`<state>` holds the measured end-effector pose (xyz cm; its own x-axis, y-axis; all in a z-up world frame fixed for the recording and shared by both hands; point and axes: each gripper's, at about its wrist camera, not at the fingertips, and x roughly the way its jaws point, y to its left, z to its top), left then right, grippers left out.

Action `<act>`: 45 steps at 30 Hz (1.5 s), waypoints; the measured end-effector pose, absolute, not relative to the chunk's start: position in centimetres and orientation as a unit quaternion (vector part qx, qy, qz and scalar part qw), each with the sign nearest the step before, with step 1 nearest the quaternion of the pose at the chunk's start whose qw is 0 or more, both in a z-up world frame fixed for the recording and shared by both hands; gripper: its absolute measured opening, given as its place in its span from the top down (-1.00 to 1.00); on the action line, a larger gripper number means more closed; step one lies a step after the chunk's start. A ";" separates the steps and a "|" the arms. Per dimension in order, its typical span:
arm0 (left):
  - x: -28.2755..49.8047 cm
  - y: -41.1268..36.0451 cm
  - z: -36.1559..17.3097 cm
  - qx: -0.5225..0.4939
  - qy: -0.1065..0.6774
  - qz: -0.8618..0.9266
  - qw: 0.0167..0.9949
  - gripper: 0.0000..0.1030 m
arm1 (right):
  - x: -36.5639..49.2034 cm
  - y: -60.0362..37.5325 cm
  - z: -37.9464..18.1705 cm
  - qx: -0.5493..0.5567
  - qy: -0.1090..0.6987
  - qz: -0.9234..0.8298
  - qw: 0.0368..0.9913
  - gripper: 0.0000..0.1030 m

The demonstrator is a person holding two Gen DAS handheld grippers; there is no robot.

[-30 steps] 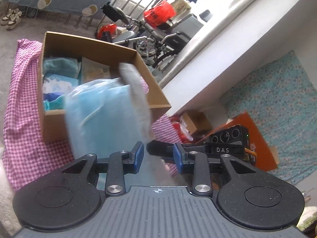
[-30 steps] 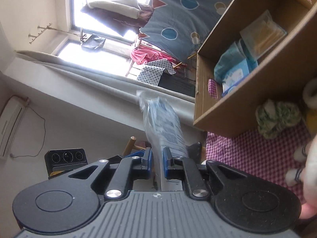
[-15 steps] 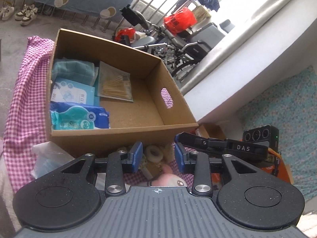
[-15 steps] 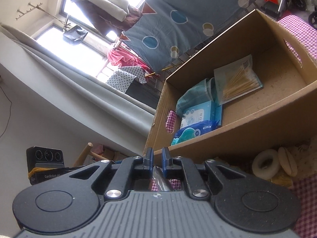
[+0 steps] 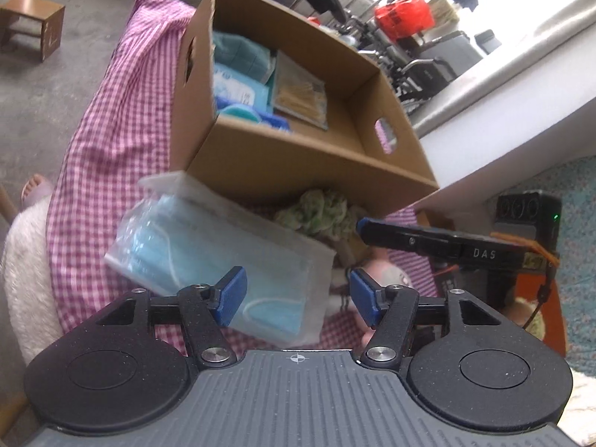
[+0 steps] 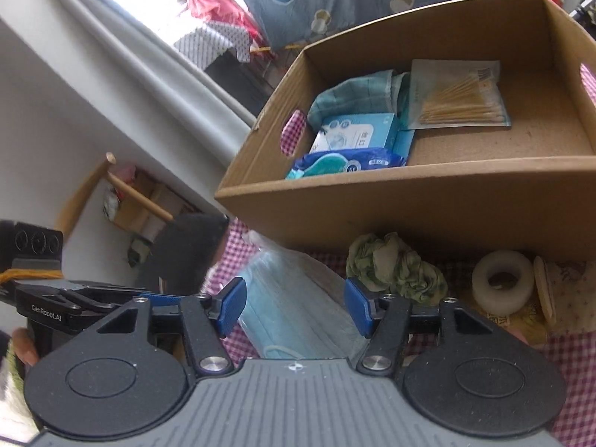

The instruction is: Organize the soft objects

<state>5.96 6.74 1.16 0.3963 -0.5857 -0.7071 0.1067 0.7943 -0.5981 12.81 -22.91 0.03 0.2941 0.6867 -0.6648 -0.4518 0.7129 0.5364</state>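
Note:
A clear bag of blue face masks lies on the pink checked cloth just in front of the cardboard box. My left gripper hovers over the bag's near end, its jaws opening, pads clear of it. In the right wrist view the mask bag runs between the fingers of my right gripper, whose jaws are also opening without touching it. The box holds a wet-wipes pack, a blue mask pack, a teal cloth and a cotton-swab pack.
A green scrunchie, a white tape roll and a pink plush toy lie by the box's front wall. A white fluffy cushion is at the left, with a wooden stool on the floor beyond.
A second ago both grippers held the mask bag up in the air. Both have since come down and opened, and the bag now rests on the cloth before the box.

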 end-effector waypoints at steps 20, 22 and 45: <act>6.1 5.5 -6.7 -0.205 0.562 -0.199 0.776 -0.16 | 14.3 -13.6 -3.5 -0.085 0.487 0.360 0.791 -0.19; 6.3 5.5 -6.7 -0.210 0.560 -0.201 0.776 -0.16 | 14.5 -13.2 -3.9 -0.086 0.490 0.359 0.789 -0.20; 5.6 10.0 -6.9 -0.238 0.536 -0.177 0.791 0.21 | 15.2 -11.3 -5.1 -0.076 0.533 0.365 0.759 0.06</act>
